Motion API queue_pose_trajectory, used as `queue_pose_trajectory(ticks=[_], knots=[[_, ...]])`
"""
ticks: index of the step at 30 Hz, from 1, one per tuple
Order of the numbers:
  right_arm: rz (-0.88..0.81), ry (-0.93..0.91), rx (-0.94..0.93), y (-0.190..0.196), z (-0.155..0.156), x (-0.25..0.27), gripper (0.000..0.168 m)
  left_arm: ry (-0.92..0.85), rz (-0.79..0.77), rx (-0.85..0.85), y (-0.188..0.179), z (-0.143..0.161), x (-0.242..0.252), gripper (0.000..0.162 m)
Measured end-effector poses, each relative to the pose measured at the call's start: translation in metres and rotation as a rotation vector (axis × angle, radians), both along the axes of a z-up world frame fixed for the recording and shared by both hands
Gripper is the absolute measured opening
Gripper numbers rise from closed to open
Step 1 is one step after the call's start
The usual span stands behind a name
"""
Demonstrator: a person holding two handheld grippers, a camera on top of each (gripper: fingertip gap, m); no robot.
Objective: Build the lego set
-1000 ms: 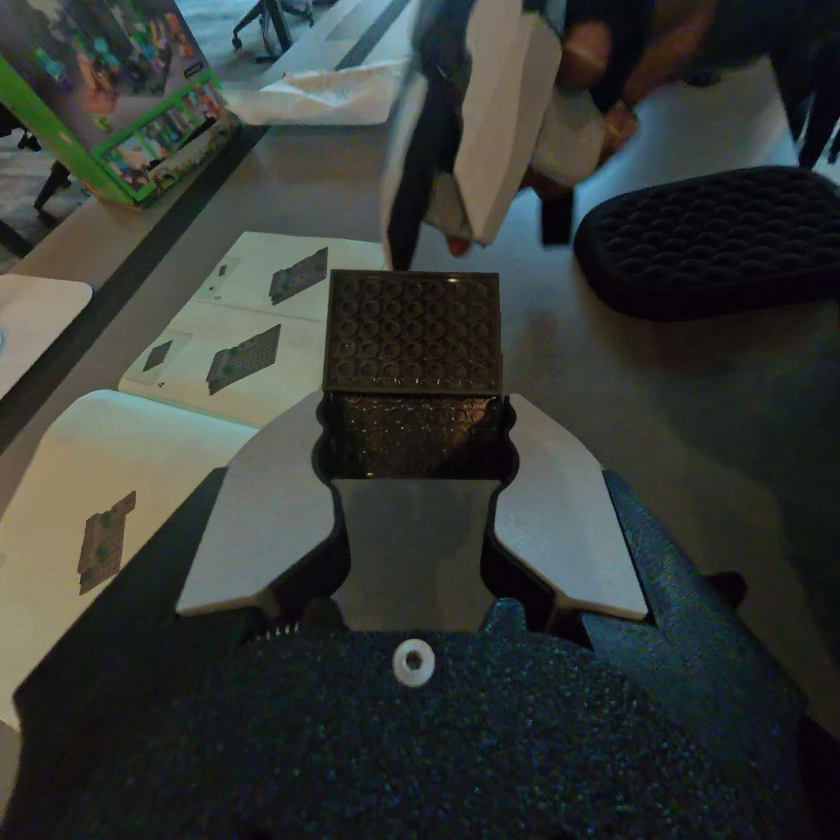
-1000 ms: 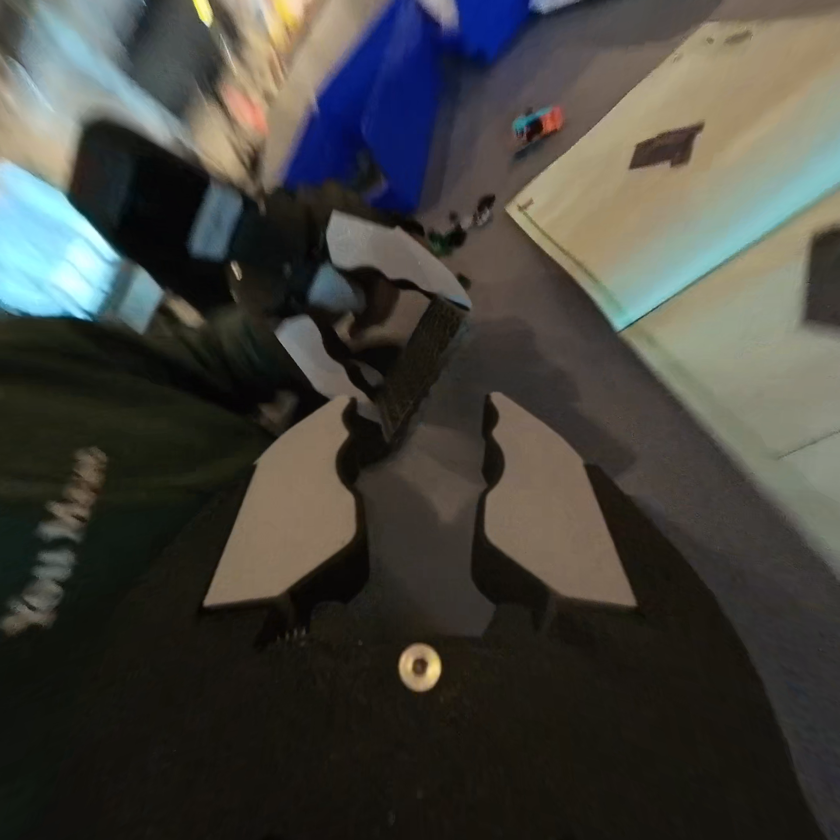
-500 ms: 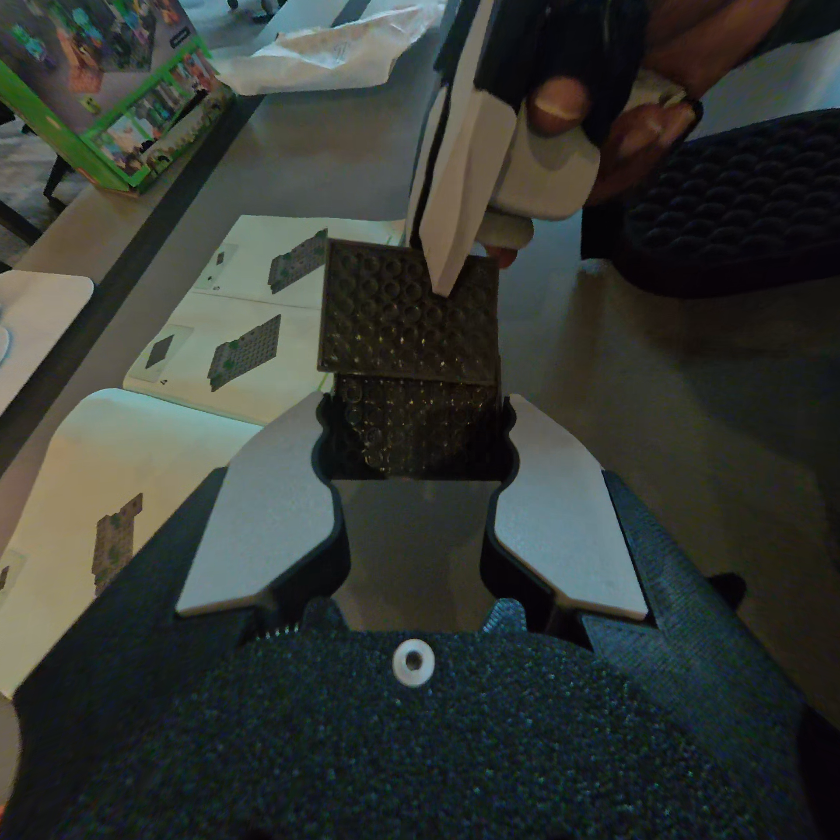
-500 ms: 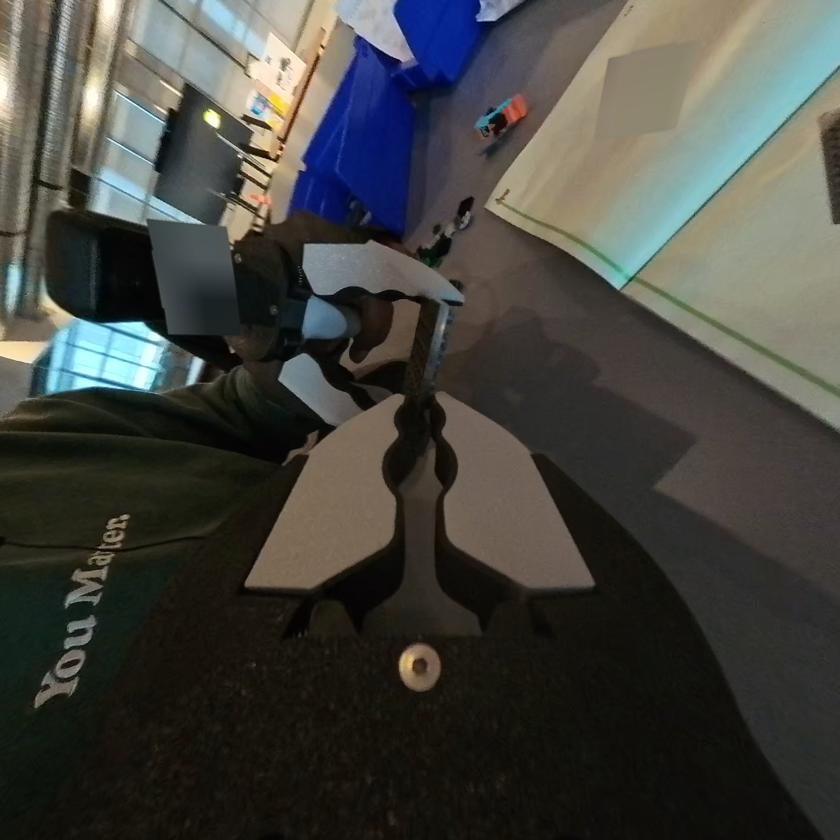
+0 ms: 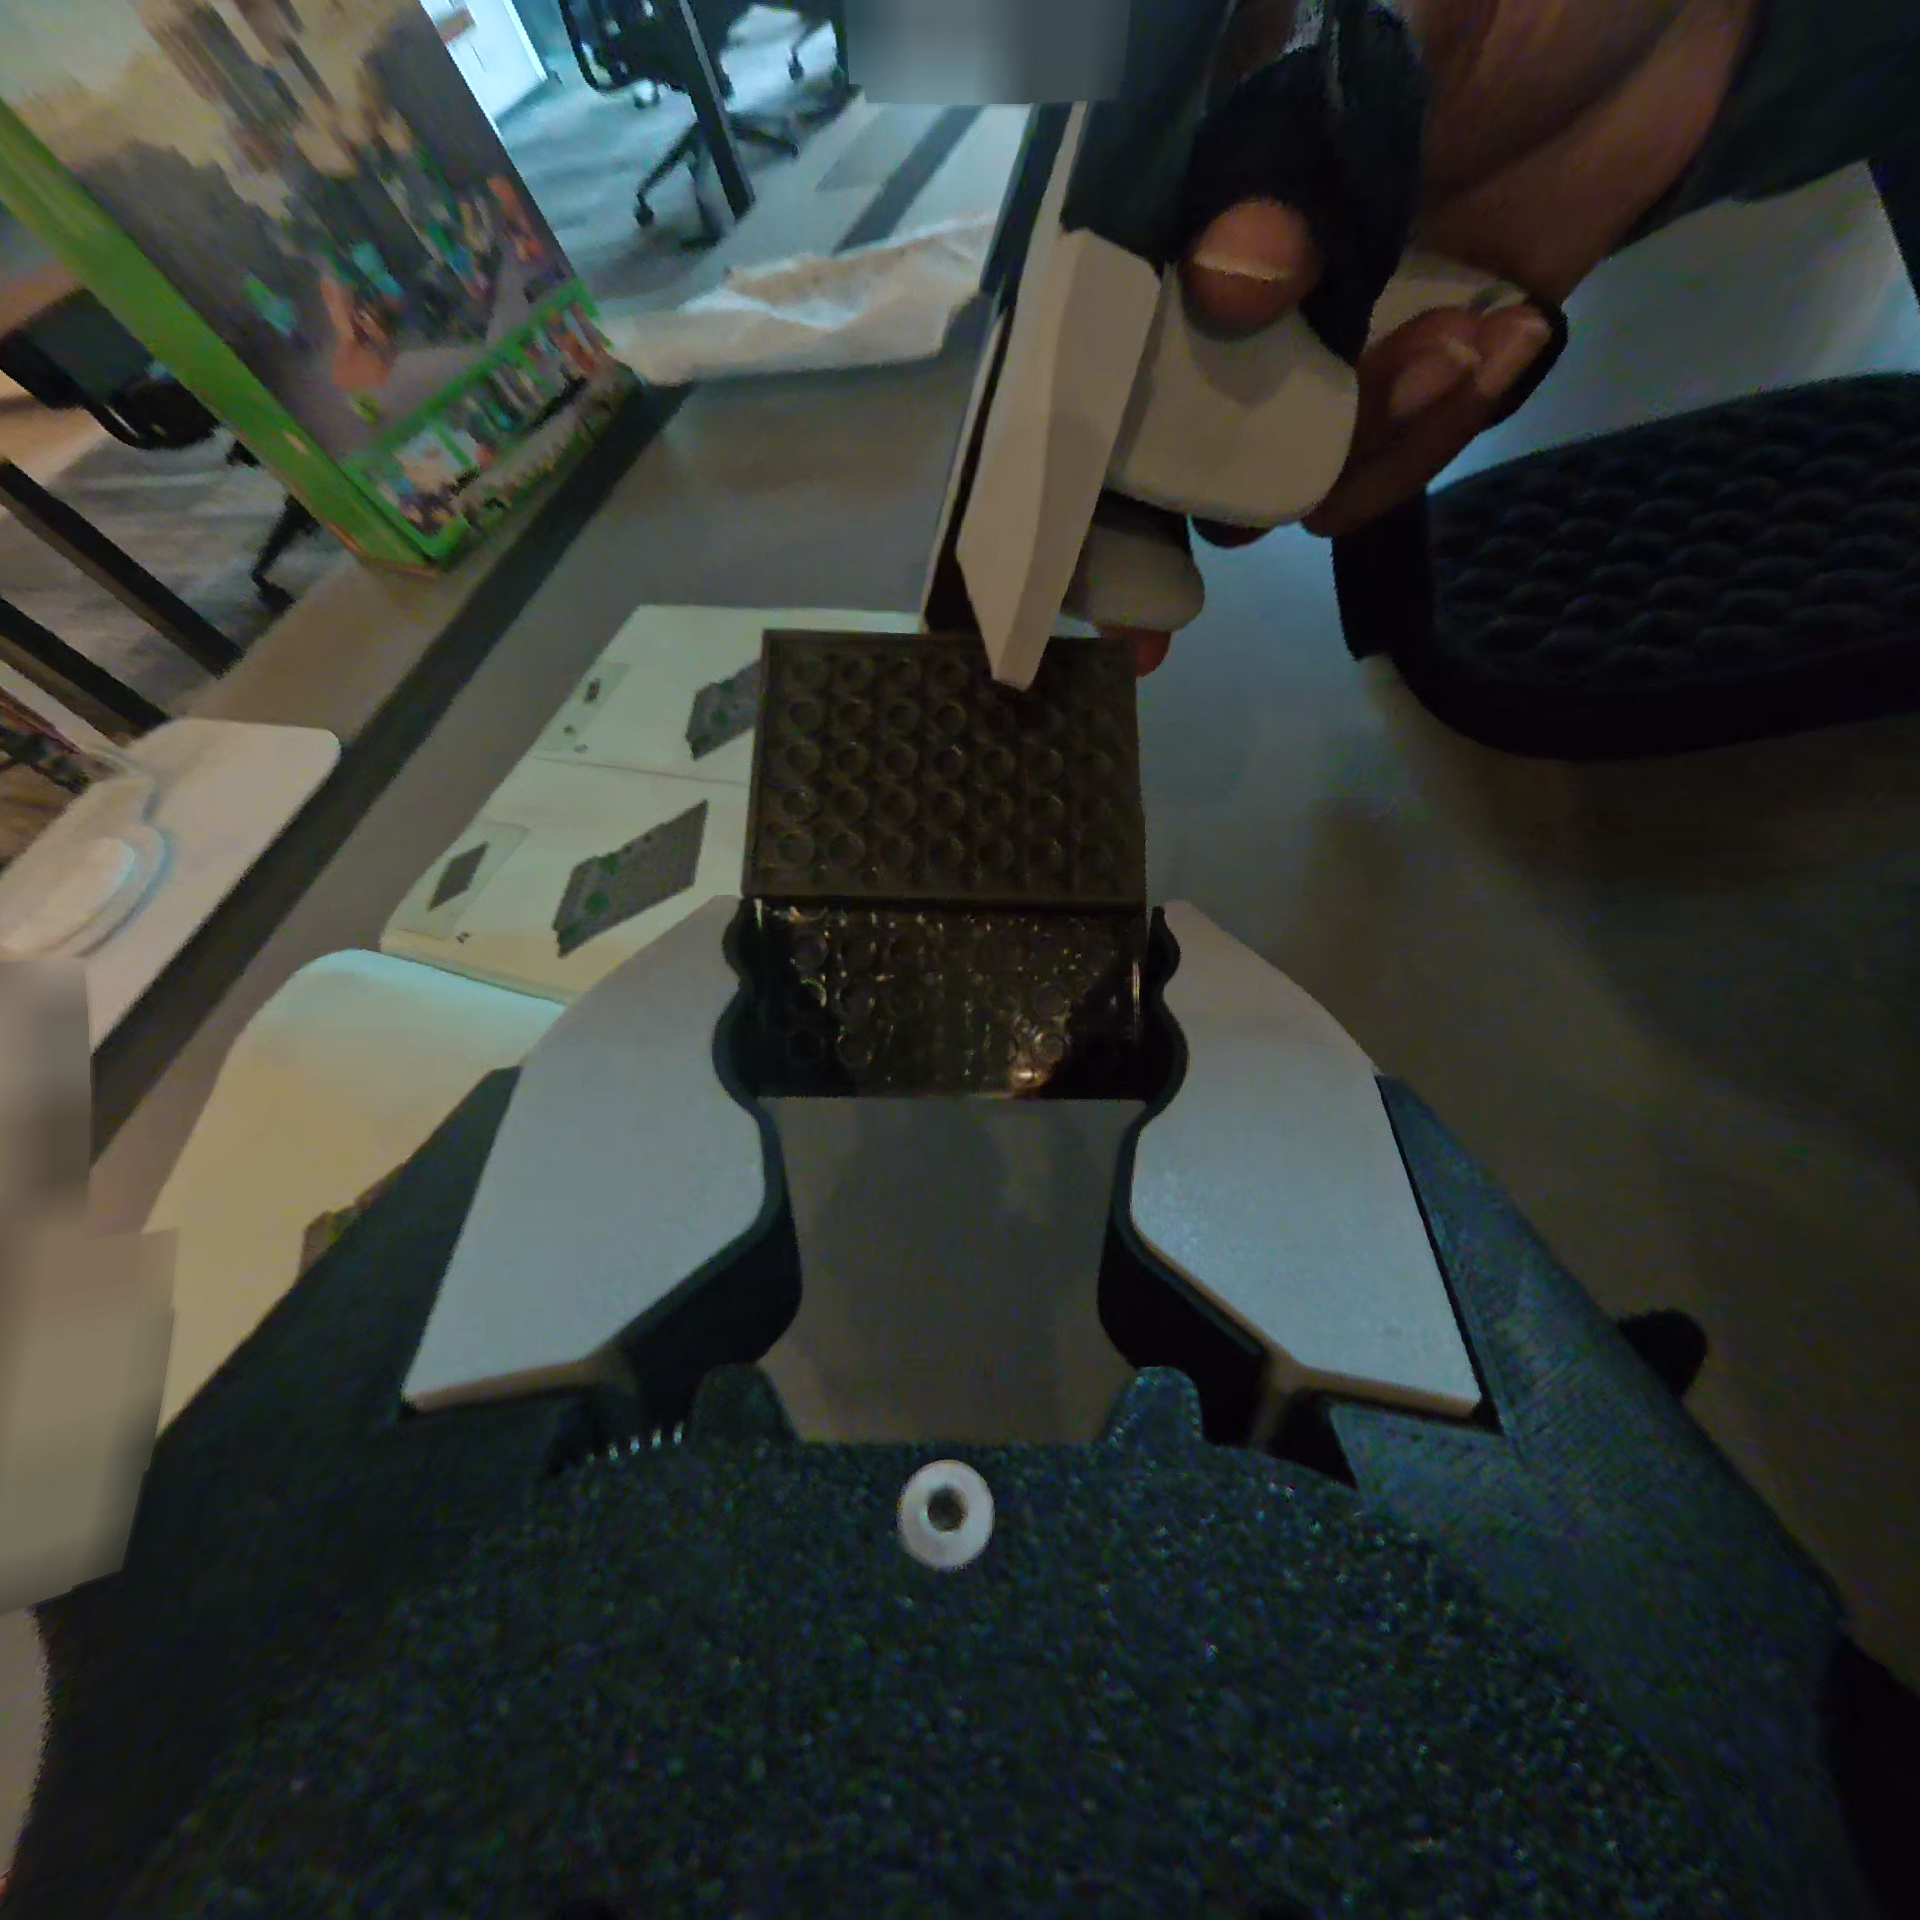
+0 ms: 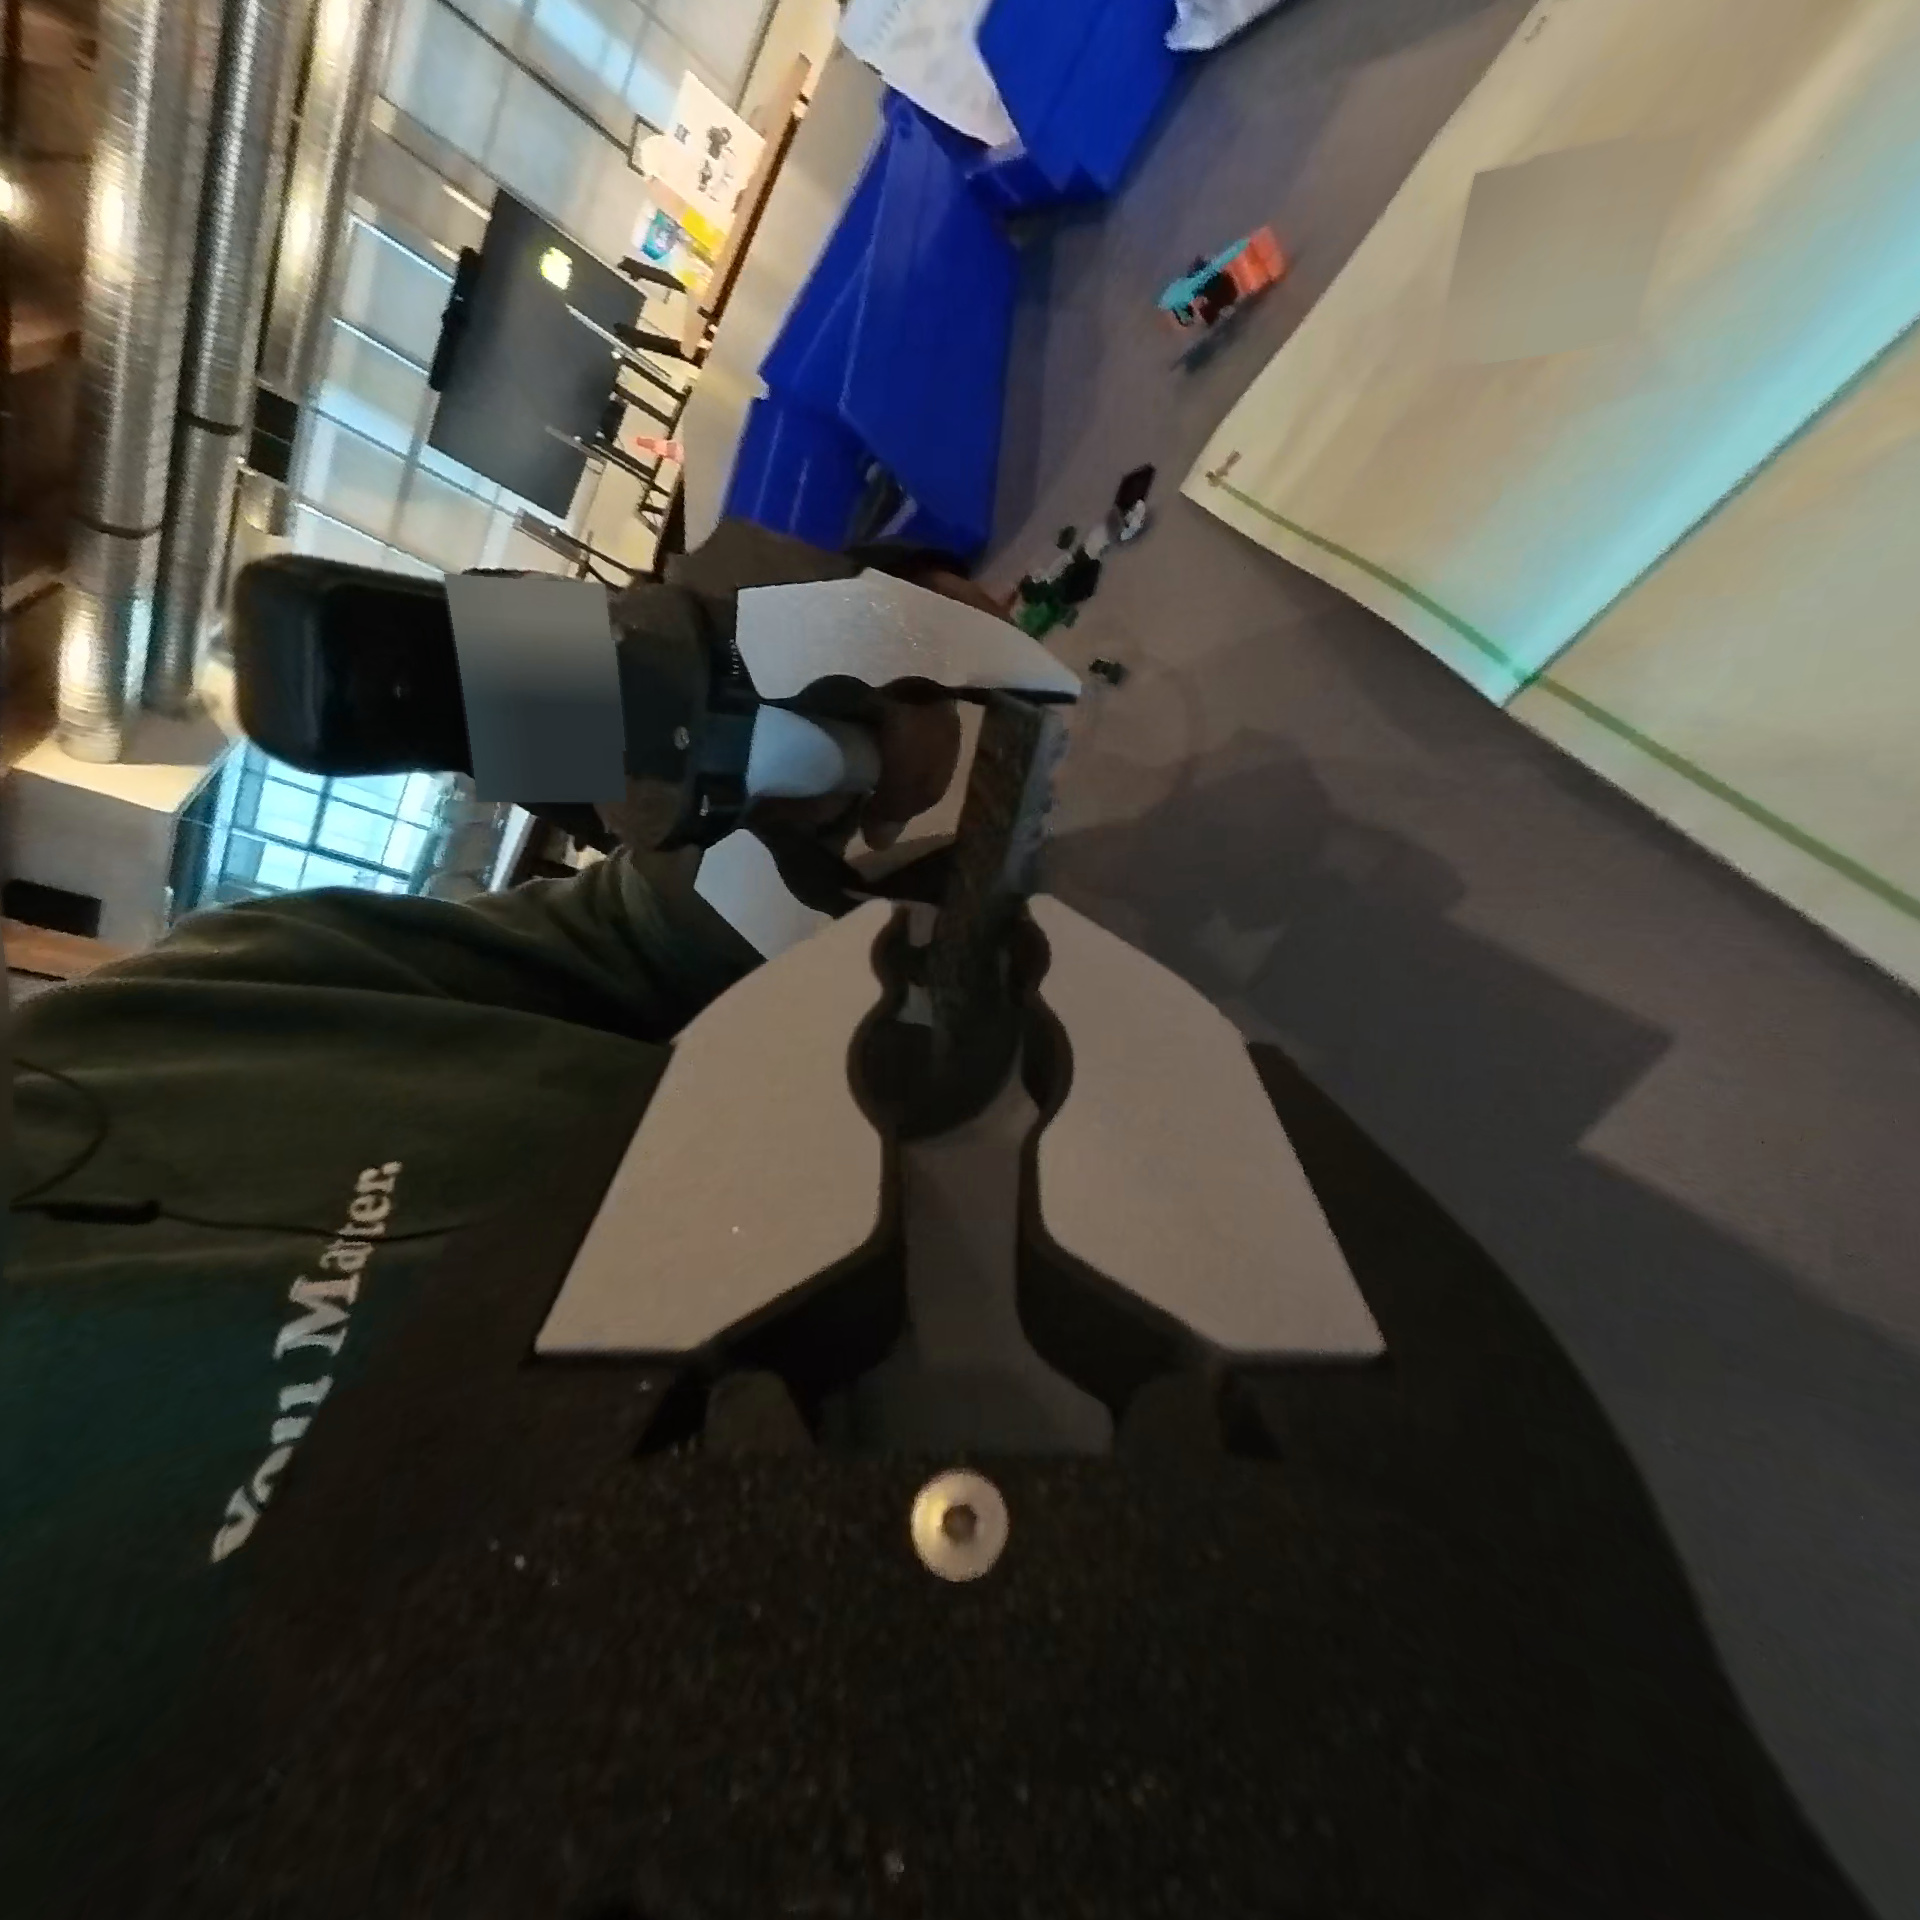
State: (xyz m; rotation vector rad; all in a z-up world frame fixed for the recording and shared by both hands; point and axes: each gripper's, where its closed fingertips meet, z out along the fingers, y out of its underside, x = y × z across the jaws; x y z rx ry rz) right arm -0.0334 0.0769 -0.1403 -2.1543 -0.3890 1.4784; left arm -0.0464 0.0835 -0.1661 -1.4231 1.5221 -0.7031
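Observation:
A dark grey studded plate (image 5: 945,769) is held above the table. A second studded layer (image 5: 935,1008) sits a step lower at its near end. My left gripper (image 5: 945,920) is shut on this near end, one finger on each side. My right gripper (image 5: 1006,649) comes down from above, held by a gloved hand (image 5: 1299,239), and its tips pinch the plate's far edge. In the right wrist view the plate (image 6: 1023,779) is edge-on, with my right gripper (image 6: 961,925) shut on it and my left gripper (image 6: 1008,779) clamping it from the left.
An open instruction booklet (image 5: 623,790) lies on the grey table under the plate. A green Lego box (image 5: 312,312) stands at the back left, near a white bag (image 5: 831,312). A black dimpled cushion (image 5: 1662,582) is at right. Blue bins (image 6: 914,312) and small loose Lego pieces (image 6: 1226,281) lie beyond.
My right gripper was open and away from the plate; it moved onto the plate's far edge and shut on it. My left gripper kept its hold throughout.

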Motion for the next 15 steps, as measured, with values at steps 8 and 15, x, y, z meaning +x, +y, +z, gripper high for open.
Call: queue_pose_trajectory(ticks=[8,15], knots=[[-0.006,0.043,0.083,-0.003,0.012,0.001,0.035,-0.052,0.023,0.027,0.003,0.015,-0.002,0.070],[-0.094,0.156,0.064,-0.013,0.005,-0.007,0.043,-0.052,0.058,0.034,0.007,0.019,-0.001,0.070]])
